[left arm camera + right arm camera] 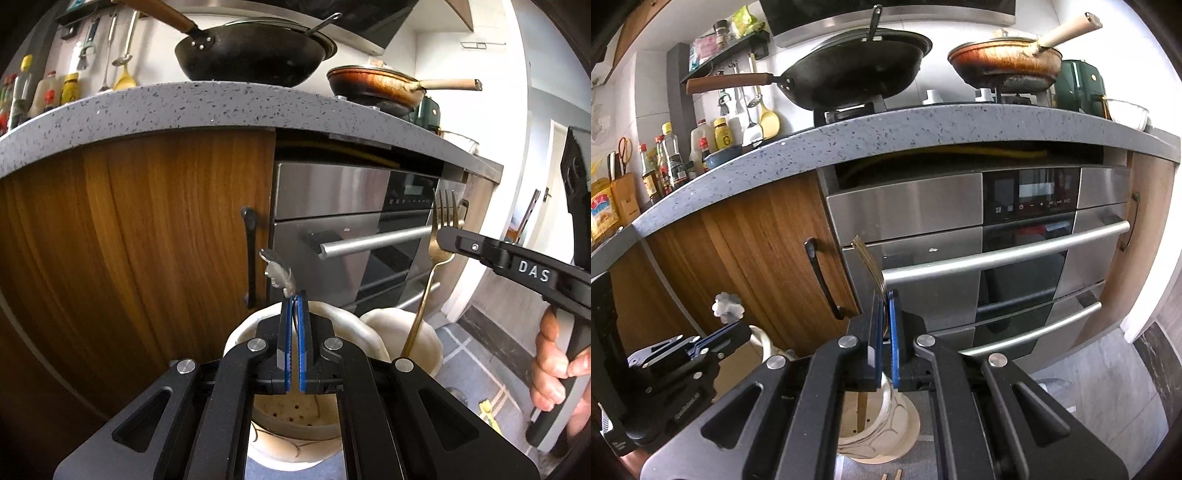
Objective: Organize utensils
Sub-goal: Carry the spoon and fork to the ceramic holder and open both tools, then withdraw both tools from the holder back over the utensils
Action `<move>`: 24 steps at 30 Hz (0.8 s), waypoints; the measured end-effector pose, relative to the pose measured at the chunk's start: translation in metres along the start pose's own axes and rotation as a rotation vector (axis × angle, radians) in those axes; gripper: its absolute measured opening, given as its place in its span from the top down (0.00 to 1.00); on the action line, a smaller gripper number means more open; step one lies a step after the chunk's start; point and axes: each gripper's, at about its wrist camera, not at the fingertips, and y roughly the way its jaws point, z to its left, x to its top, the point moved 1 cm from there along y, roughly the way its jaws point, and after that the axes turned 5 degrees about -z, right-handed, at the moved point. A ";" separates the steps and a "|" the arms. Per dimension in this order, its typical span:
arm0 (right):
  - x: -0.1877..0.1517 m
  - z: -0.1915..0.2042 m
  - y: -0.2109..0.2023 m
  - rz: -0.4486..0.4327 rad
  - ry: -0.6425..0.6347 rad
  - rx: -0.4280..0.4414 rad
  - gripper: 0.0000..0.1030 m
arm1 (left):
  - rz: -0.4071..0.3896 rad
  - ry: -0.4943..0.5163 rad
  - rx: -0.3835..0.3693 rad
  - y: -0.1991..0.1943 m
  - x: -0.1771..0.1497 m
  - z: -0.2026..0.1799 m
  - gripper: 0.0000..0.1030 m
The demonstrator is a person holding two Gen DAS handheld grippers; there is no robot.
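My left gripper [294, 295] is shut on a silver utensil [277, 271] whose flower-shaped end sticks up above the blue pads. Right under it stands a cream holder [240, 332] with a holed bottom. My right gripper [441, 240] is shut on a gold fork [443, 210], tines up. The fork's handle slants down into a second cream holder [432, 343] beside the first. In the right wrist view the right gripper [885, 295] pinches the fork [866, 258] above that holder [886, 424]. The left gripper [738, 326] with the silver utensil [727, 304] is at the left.
Behind are a wooden cabinet door [147, 229] and a steel oven [960, 240] with bar handles, under a speckled grey counter [184, 107]. A black wok [251, 55] and a frying pan [376, 88] sit on top. A hand [554, 362] grips the right tool. The floor [1089, 387] is grey tile.
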 end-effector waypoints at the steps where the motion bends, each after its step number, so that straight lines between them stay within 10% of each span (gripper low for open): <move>1: 0.000 -0.001 0.001 0.000 0.002 -0.002 0.97 | 0.003 -0.006 -0.002 0.000 0.000 0.001 0.97; 10: 0.001 -0.008 0.003 0.009 0.033 -0.009 0.97 | 0.015 -0.008 -0.010 0.002 0.002 -0.001 0.97; 24: 0.005 -0.006 -0.007 -0.010 0.032 0.017 0.75 | -0.011 -0.009 0.005 -0.010 0.006 -0.003 0.62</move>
